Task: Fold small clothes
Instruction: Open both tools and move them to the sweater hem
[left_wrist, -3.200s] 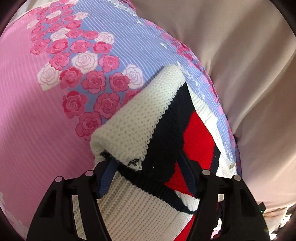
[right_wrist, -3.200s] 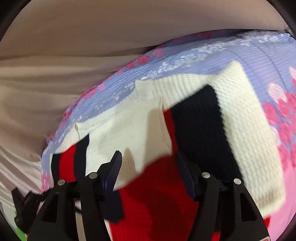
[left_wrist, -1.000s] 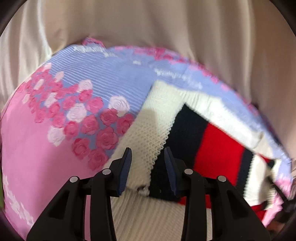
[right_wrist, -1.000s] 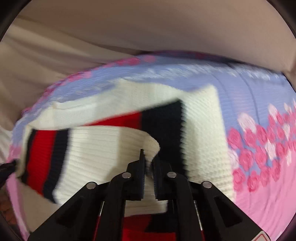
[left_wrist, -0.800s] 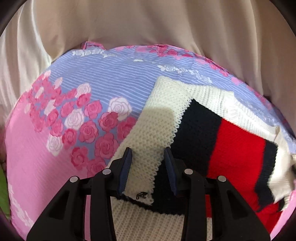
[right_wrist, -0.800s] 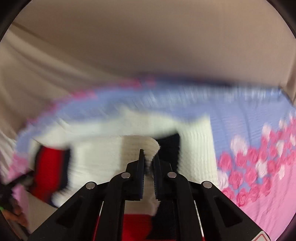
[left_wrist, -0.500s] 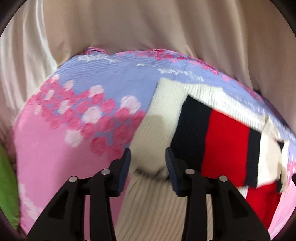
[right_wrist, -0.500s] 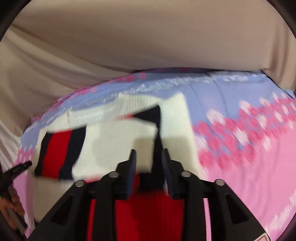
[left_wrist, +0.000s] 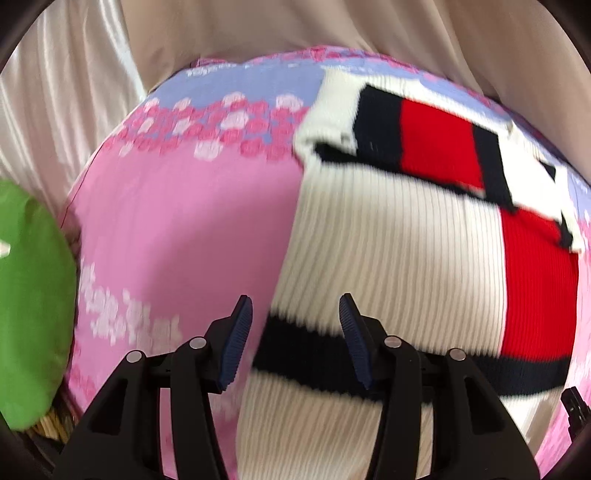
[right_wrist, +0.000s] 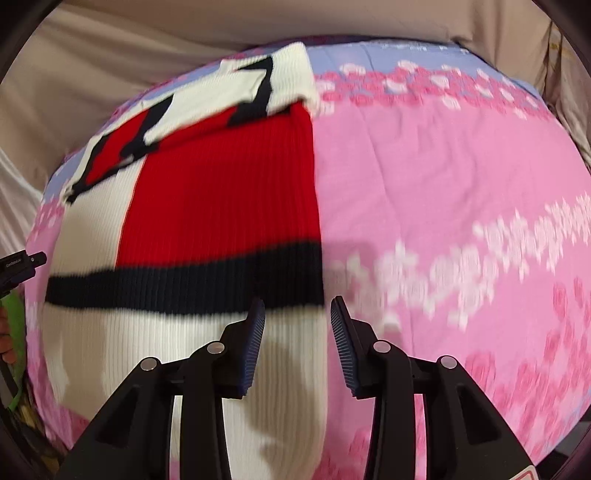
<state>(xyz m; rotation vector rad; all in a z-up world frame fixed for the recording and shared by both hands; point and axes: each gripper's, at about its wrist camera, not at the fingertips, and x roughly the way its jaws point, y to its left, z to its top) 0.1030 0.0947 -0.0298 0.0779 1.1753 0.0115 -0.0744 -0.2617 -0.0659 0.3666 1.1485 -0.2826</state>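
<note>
A white, red and navy knit sweater (left_wrist: 388, 240) lies flat on a pink flowered cloth (left_wrist: 166, 221), its sleeves (left_wrist: 436, 136) folded across the chest at the far end. My left gripper (left_wrist: 295, 332) hovers over the sweater's left edge by the navy stripe. Its jaws are opening, and the pads press on nothing. In the right wrist view the sweater (right_wrist: 221, 184) fills the left half. My right gripper (right_wrist: 297, 339) hangs over its right edge at the navy stripe, jaws opening, with the knit below them but not gripped.
Beige sheets (left_wrist: 332, 26) rise behind the cloth (right_wrist: 443, 184). A green cushion-like thing (left_wrist: 33, 295) sits at the left edge. The other gripper's tip shows at lower right (left_wrist: 574, 406) and at far left (right_wrist: 18, 266), with a hand (right_wrist: 7, 339) below it.
The right gripper let go of the white sleeve and opened. Both grippers drew back from the folded sleeves toward the sweater's lower part, and the left jaws widened.
</note>
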